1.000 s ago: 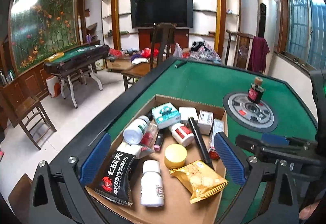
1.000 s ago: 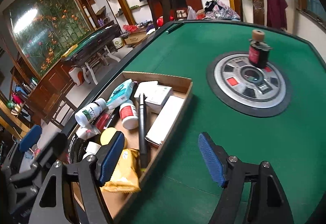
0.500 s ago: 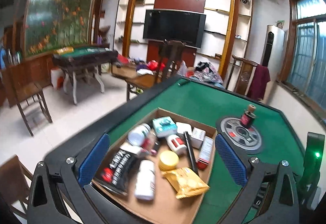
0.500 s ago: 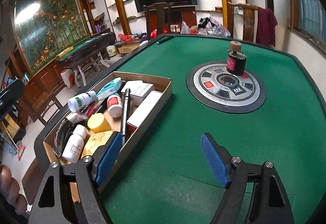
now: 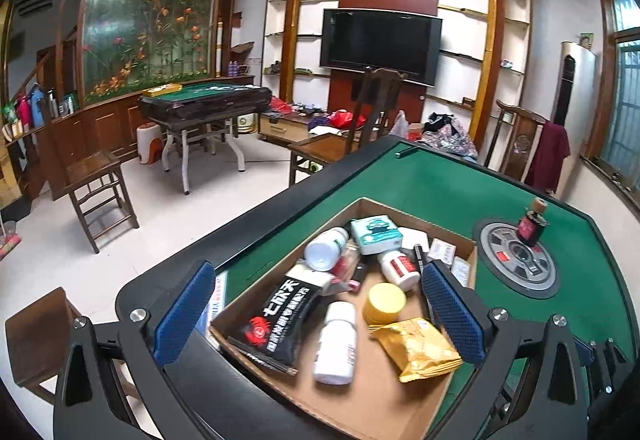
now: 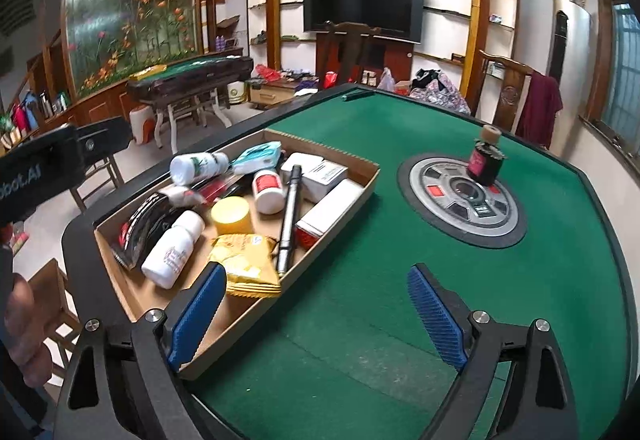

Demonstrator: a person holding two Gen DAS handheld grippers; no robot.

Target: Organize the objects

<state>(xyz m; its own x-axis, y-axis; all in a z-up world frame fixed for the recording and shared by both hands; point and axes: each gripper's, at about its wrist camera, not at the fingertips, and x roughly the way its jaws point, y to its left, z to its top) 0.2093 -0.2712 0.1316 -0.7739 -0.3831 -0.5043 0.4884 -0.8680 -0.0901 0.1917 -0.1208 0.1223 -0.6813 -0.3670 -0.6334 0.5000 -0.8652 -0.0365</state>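
Note:
A shallow cardboard box [image 5: 404, 210] [image 6: 362, 160] lies on the green table and holds several items: white bottles, a black snack pack [image 5: 280, 320], a yellow packet [image 5: 418, 348] [image 6: 244, 260], a yellow lid [image 6: 231, 215], a black pen [image 6: 289, 216] and small cartons. A dark red bottle with a cork [image 5: 531, 224] [image 6: 485, 159] stands on the round centre panel. My left gripper [image 5: 316, 314] hangs open above the box's near end, nothing between its fingers. My right gripper [image 6: 316, 314] is over the box's near right corner and the felt, its jaws opening, with nothing gripped.
The green felt table [image 6: 400, 300] has a raised black rim [image 5: 248, 220]. A person's hand [image 6: 24, 324] and the left gripper's body show at the left edge of the right wrist view. Wooden chairs [image 5: 96, 180], another game table [image 5: 204, 102] and a TV wall stand beyond.
Both views have rolled back to level and drawn away from the table; more of the room shows. The right gripper's jaws stand wider apart. The box's contents have not moved.

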